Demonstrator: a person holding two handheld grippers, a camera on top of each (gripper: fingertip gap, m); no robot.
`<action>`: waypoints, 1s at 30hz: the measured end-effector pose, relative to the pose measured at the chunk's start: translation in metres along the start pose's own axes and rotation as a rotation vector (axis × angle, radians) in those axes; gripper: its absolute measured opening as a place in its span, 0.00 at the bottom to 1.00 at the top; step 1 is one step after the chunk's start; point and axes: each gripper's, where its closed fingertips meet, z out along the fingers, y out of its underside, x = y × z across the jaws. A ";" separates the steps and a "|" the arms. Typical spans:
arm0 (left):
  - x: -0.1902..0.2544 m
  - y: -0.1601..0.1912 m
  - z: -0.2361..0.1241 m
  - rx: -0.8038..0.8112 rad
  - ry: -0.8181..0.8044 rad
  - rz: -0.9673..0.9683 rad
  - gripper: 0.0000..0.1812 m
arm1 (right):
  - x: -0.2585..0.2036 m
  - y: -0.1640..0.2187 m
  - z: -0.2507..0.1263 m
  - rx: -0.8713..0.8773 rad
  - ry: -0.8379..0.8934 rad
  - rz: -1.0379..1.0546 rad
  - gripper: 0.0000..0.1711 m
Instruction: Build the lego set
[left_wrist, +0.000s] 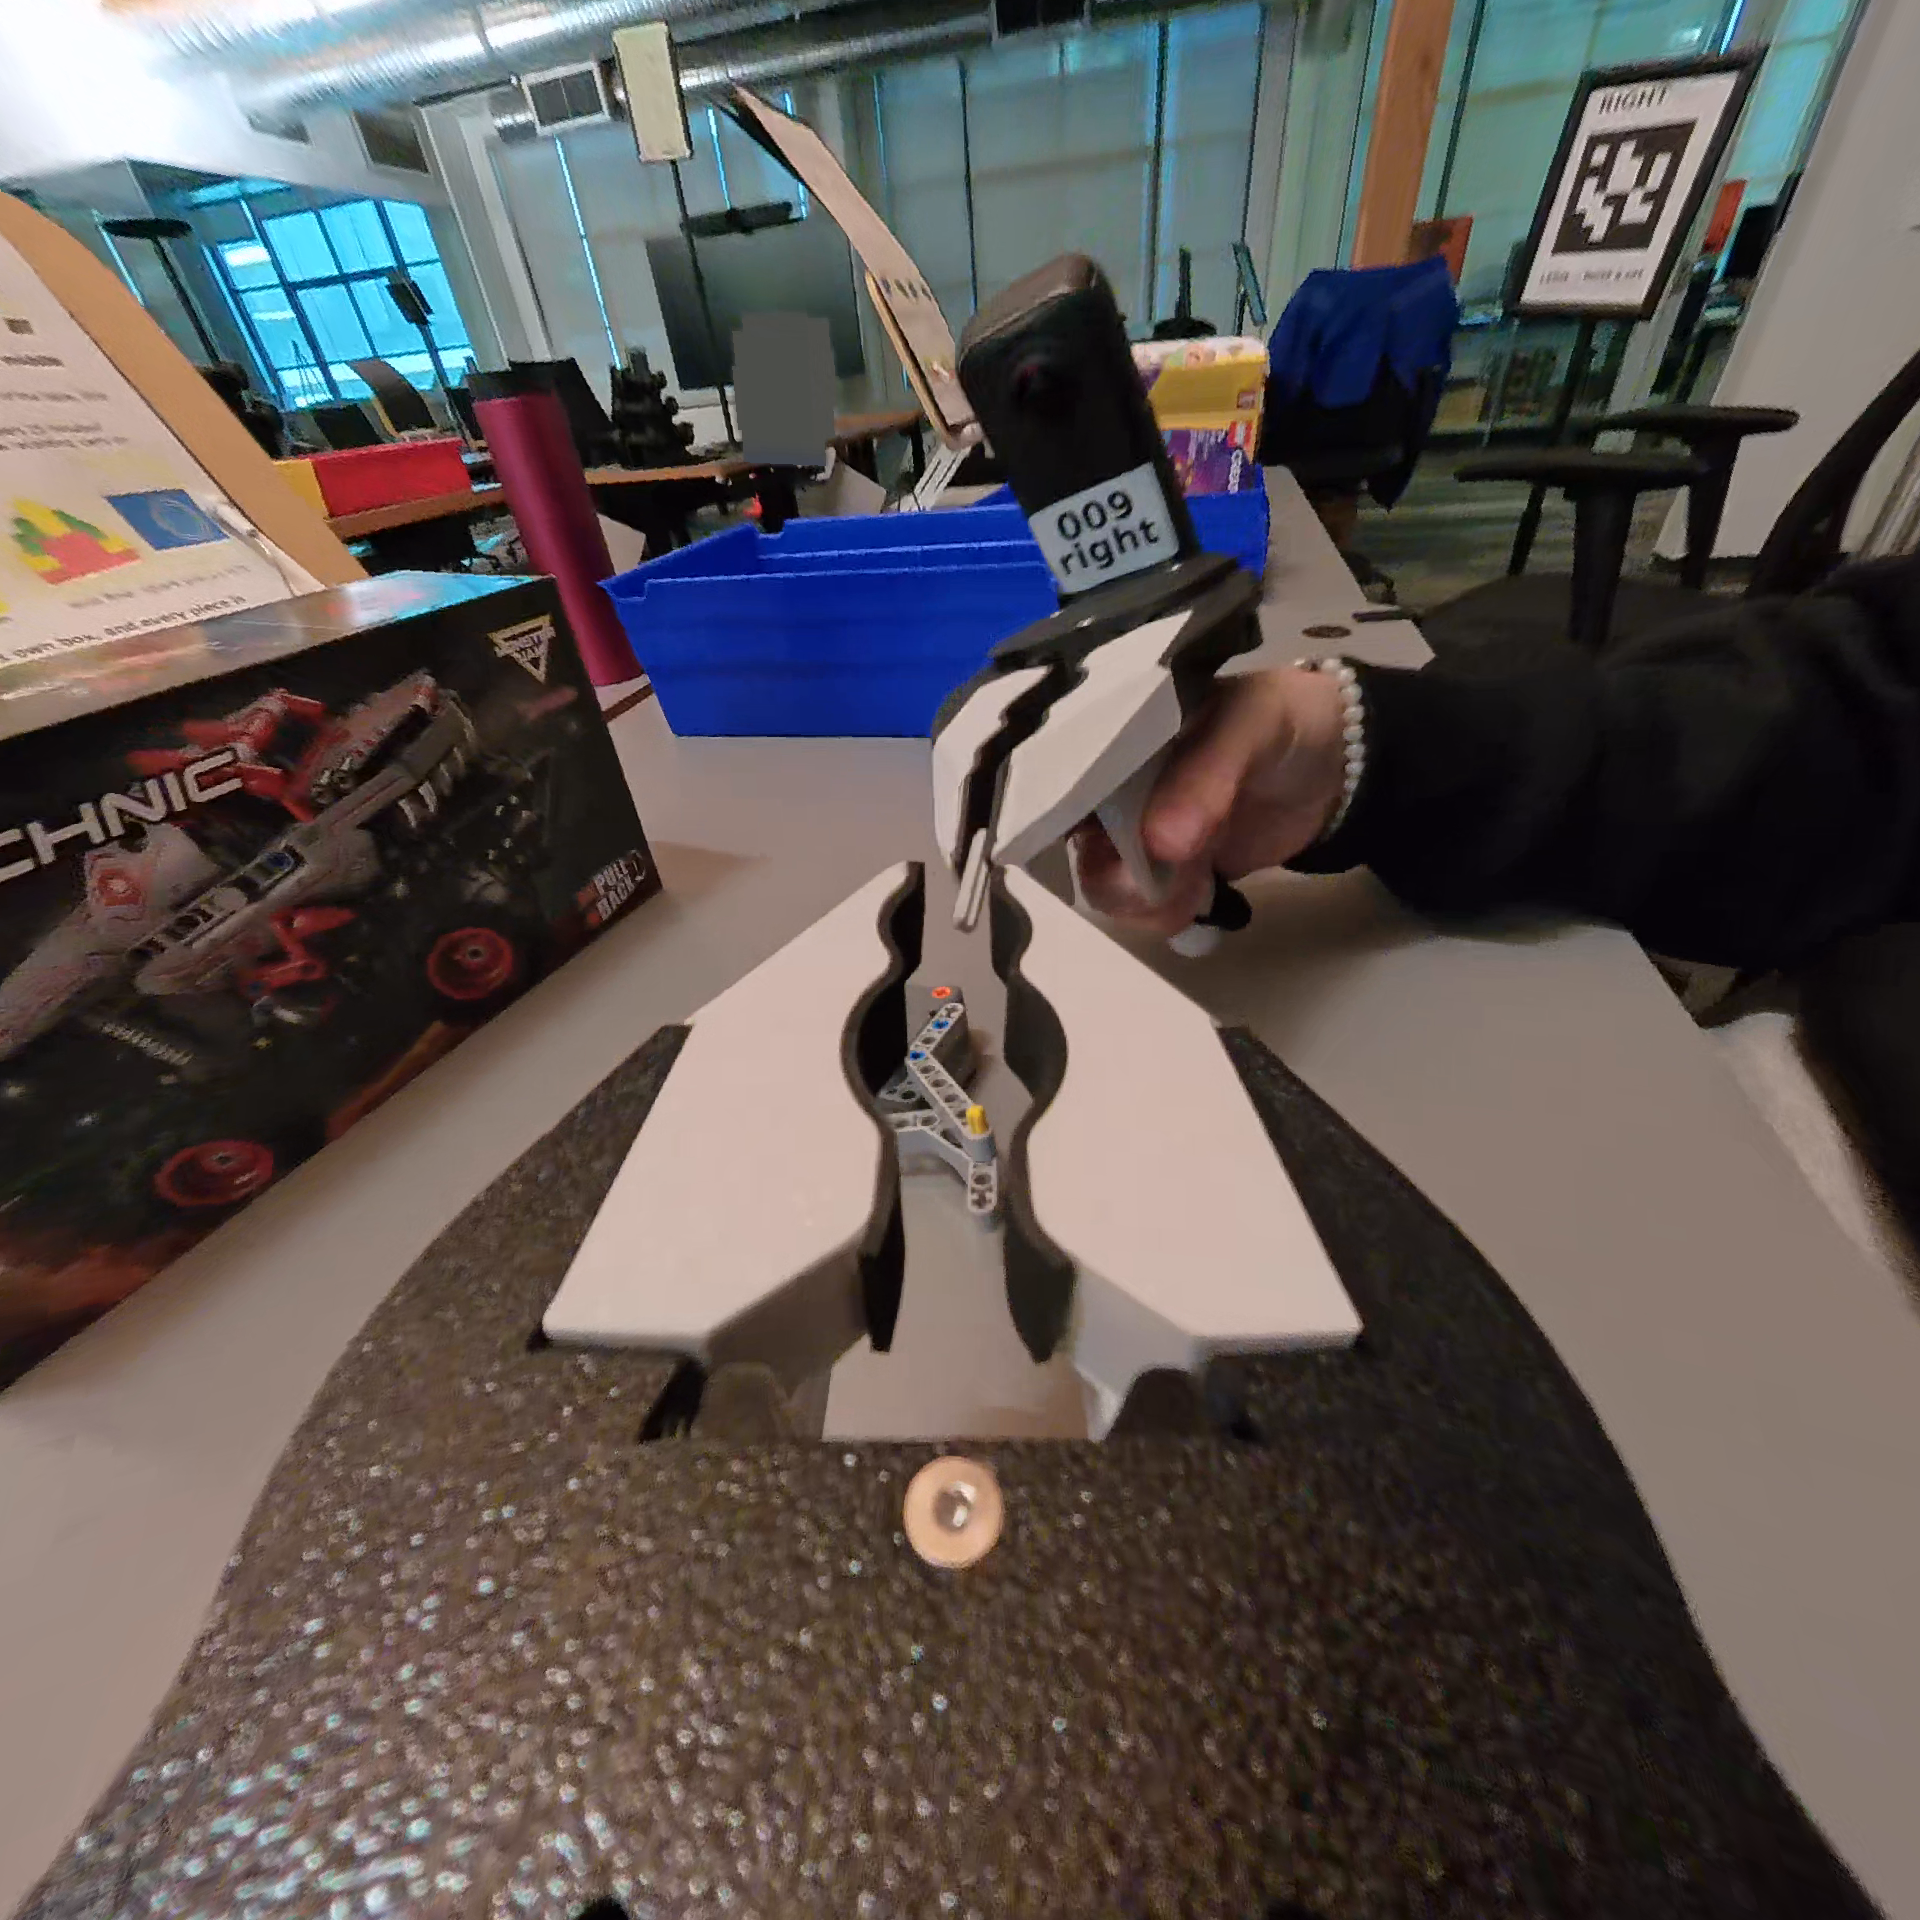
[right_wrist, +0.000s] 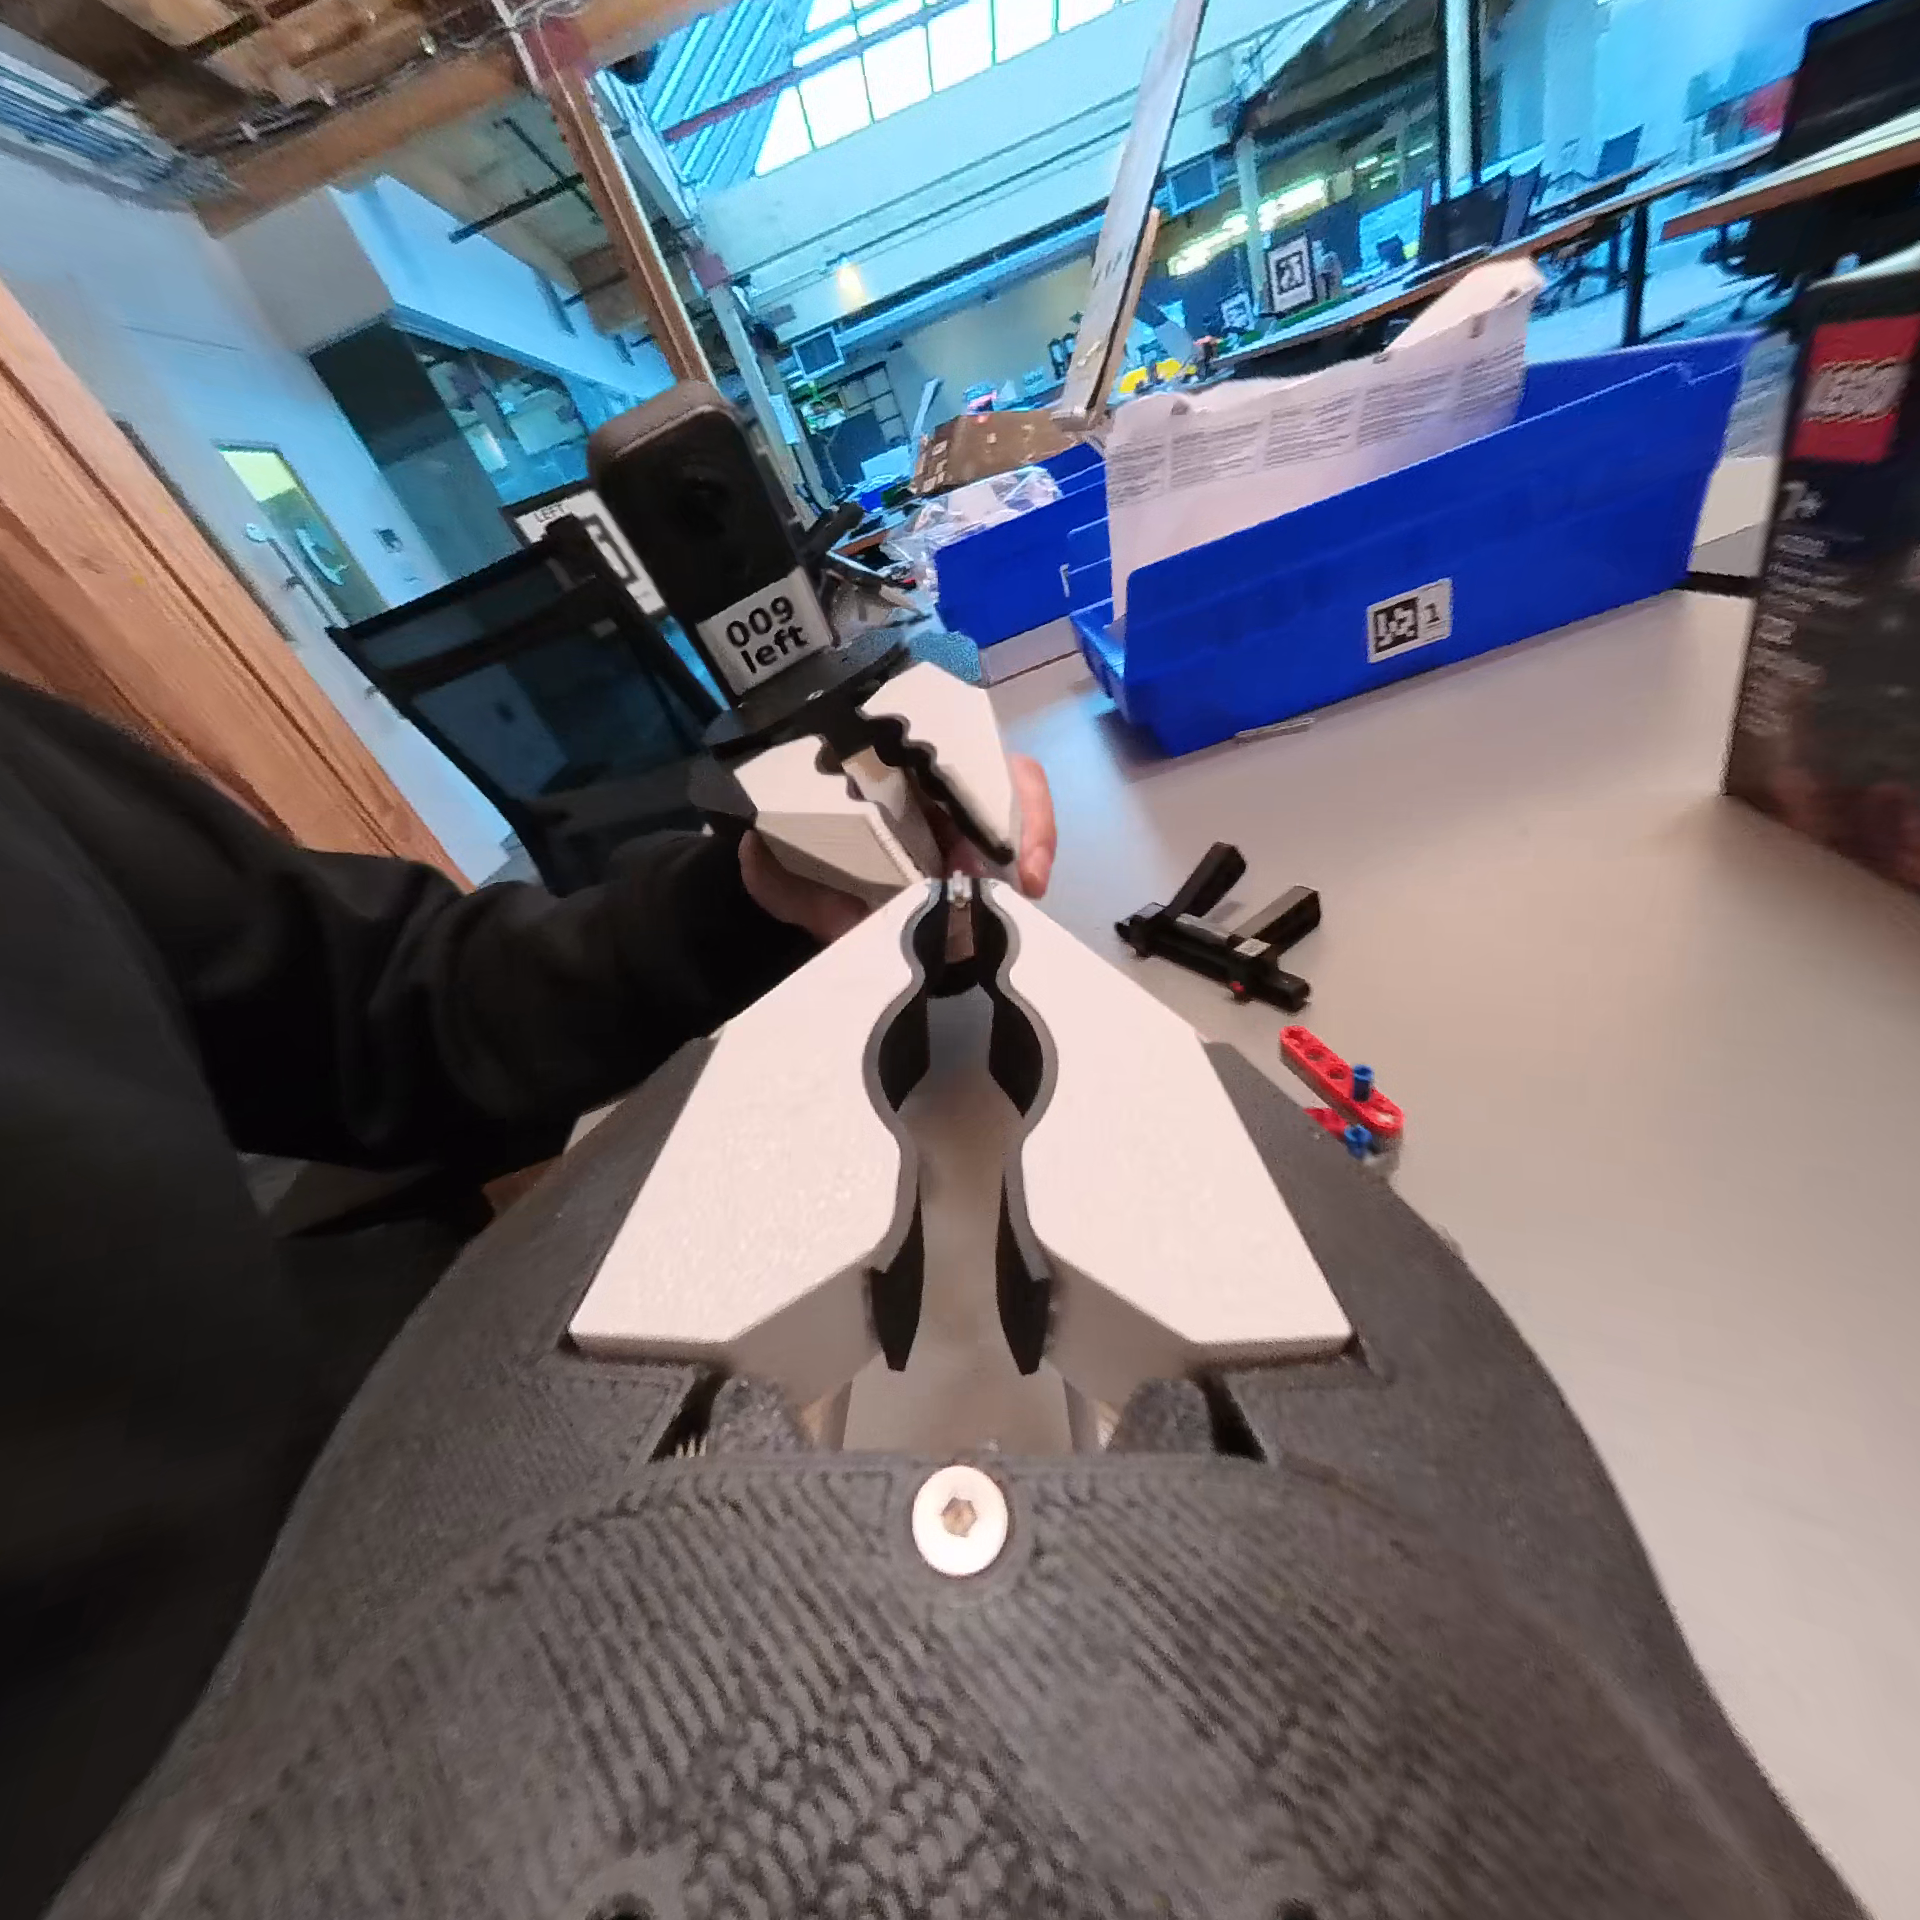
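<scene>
My left gripper (left_wrist: 958, 881) is shut on a grey Technic assembly (left_wrist: 940, 1101) with blue, yellow and orange pins, clamped between its fingers above the grey table (left_wrist: 1455, 1091). My right gripper (left_wrist: 975, 831), held by a hand in a black sleeve, is shut on a small light grey piece (left_wrist: 970, 896) and points it down right at the left gripper's fingertips. In the right wrist view the right gripper (right_wrist: 956, 889) holds that grey piece (right_wrist: 957, 886) at its tips, touching the end of the left gripper (right_wrist: 935, 821). The assembly is mostly hidden there.
A dark Lego set box (left_wrist: 291, 883) stands to the left, and it also shows at the right edge of the right wrist view (right_wrist: 1839, 520). Blue bins (left_wrist: 831, 623) sit behind. A red beam with blue pins (right_wrist: 1340, 1081) and black parts (right_wrist: 1216, 935) lie on the table. My two grippers' fingertips are within a few centimetres of each other.
</scene>
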 end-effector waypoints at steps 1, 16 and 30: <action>0.002 -0.001 -0.004 0.010 0.006 -0.010 0.04 | -0.003 0.001 0.004 0.002 -0.025 0.007 0.02; 0.003 0.015 -0.016 -0.110 -0.013 0.045 0.01 | -0.004 0.010 0.011 -0.036 -0.087 0.019 0.02; -0.032 0.042 -0.060 -0.255 -0.114 -0.023 0.01 | 0.034 0.033 -0.002 -0.259 0.202 -0.255 0.03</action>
